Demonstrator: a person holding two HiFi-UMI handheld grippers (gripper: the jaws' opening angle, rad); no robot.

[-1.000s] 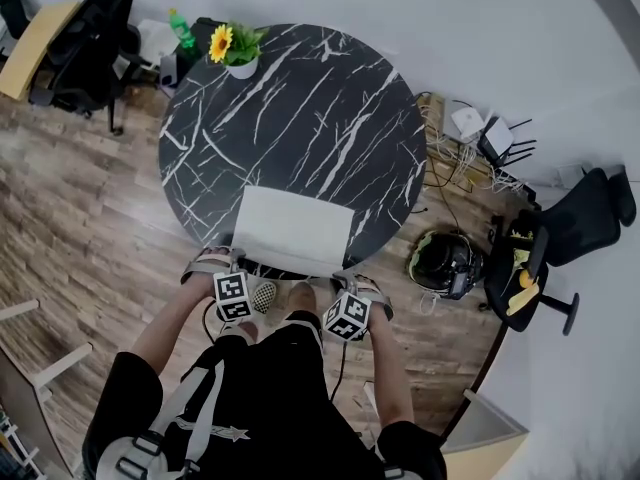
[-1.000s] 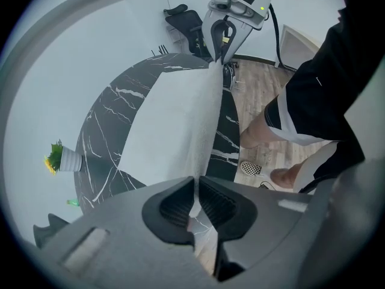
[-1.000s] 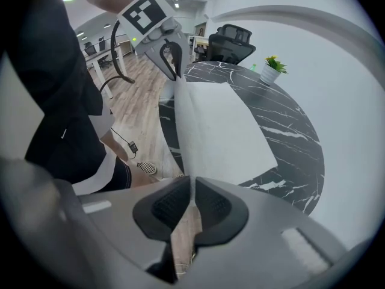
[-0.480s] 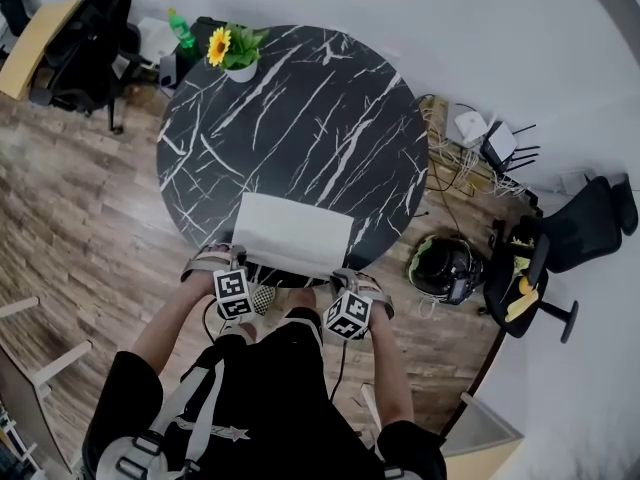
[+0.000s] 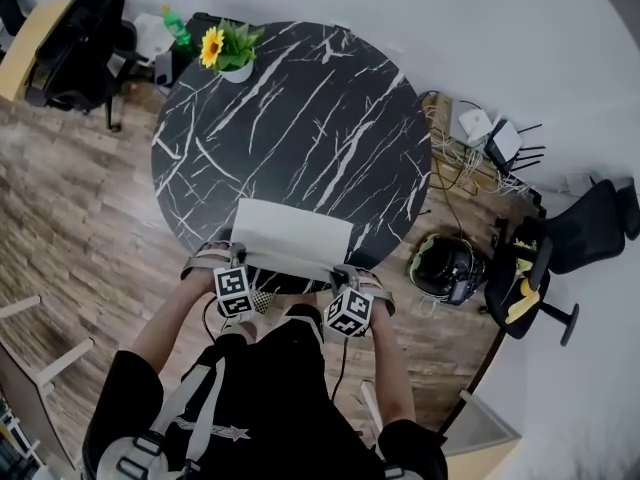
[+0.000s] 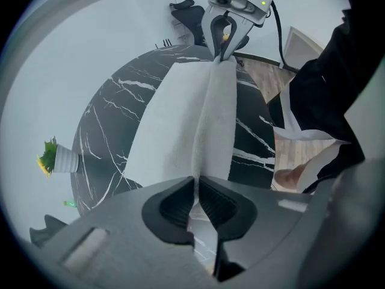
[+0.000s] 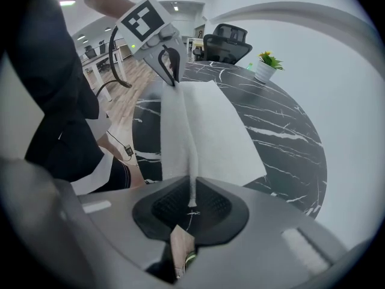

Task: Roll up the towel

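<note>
A: Two pairs of jaws, so what have they got?
B: Both are clenched on the towel [image 5: 292,233]. The left gripper [image 6: 195,182] pinches one near corner, its pads pressed on the white cloth. The right gripper [image 7: 191,188] pinches the other near corner the same way.
A: And the cloth between them?
B: It is drawn up into a ridge that runs straight from one gripper to the other. Beyond the ridge the towel lies flat on the table [image 5: 300,108], spread away from the person.
A: Where on the table?
B: At the near rim, right in front of the person. Both grippers point steeply down over that rim.
A: Anything else on top?
B: A potted sunflower [image 5: 228,53] at the far-left rim, well apart from the towel. The top is round and black with white veins.
A: And around it?
B: Wood floor [image 5: 70,198]. There is a black chair [image 5: 85,38] at the far left, a second chair [image 5: 570,238] at the right, and cables [image 5: 450,158] by the wall.
</note>
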